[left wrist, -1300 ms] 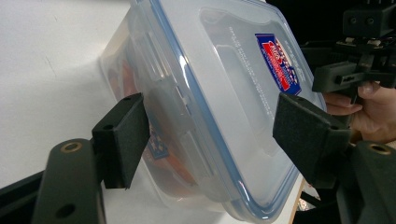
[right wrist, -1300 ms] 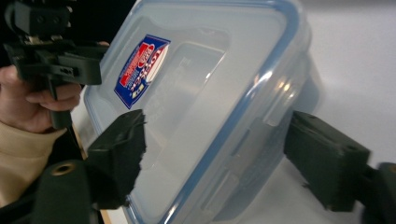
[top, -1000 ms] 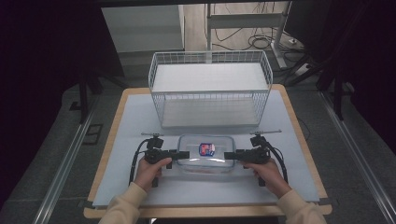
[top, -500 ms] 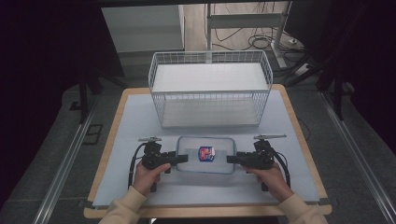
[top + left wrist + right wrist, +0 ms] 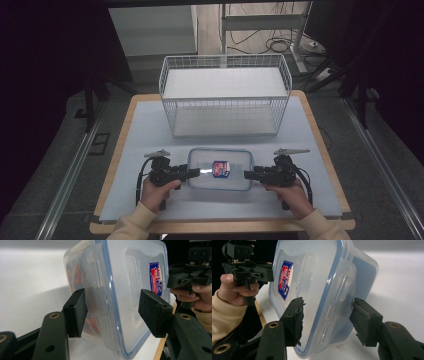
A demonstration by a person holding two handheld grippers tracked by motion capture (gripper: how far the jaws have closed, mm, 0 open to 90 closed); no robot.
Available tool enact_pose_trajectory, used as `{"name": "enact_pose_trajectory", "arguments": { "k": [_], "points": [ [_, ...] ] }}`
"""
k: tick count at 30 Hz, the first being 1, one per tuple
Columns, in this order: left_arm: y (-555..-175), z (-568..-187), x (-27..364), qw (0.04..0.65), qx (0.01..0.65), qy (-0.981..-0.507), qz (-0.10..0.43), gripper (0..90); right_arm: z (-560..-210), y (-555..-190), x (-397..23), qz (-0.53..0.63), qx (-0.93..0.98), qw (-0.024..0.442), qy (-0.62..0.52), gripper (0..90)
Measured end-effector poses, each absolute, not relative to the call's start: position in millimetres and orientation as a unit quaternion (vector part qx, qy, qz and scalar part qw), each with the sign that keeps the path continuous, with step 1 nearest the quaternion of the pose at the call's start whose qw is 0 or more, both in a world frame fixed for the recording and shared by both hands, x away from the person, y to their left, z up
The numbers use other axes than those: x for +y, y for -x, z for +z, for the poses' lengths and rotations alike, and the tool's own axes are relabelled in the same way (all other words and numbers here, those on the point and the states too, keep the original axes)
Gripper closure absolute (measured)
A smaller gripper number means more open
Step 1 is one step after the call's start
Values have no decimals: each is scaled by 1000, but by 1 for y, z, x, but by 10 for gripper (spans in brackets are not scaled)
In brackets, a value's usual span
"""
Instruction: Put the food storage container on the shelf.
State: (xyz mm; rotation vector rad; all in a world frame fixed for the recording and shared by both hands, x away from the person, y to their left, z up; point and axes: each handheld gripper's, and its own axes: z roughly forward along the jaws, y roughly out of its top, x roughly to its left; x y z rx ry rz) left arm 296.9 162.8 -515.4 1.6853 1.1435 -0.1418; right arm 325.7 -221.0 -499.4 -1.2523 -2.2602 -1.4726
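A clear plastic container (image 5: 231,161) with a blue-rimmed lid and a red and blue label (image 5: 220,168) lies flat on the white table, with orange contents showing through its wall (image 5: 76,275). My left gripper (image 5: 192,173) is at its left end and my right gripper (image 5: 248,174) at its right end, each held in a hand. In the left gripper view the open jaws (image 5: 113,312) flank the end latch flap (image 5: 95,277). In the right gripper view the open jaws (image 5: 327,320) flank the other end's flap (image 5: 342,287). Whether the pads touch the plastic I cannot tell.
A white wire basket (image 5: 225,100) stands empty just behind the container, its open top facing up. The white mat ends at the wooden table edge (image 5: 320,150), with the near edge close under the forearms. Dark floor and cables lie beyond.
Both grippers have shifted slightly toward the person and now point straight in at the container's ends. The container has stayed in place.
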Motion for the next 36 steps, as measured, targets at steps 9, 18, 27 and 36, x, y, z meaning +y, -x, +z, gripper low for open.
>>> {"name": "enact_pose_trajectory", "arguments": {
  "k": [9,18,27,36],
  "points": [
    [-293,-514,162,522,479,-704,-53,413,-501,-325,-224,-505,-740,100,432,489],
    [-294,-516,163,524,482,-700,-62,415,-505,-329,-224,-508,-741,103,426,459],
    [-291,-513,162,522,481,-703,-50,419,-504,-329,-228,-510,-727,126,441,510],
    [-287,-509,159,521,480,-705,-35,442,-501,-324,-228,-515,-724,113,445,528]
  ]
}}
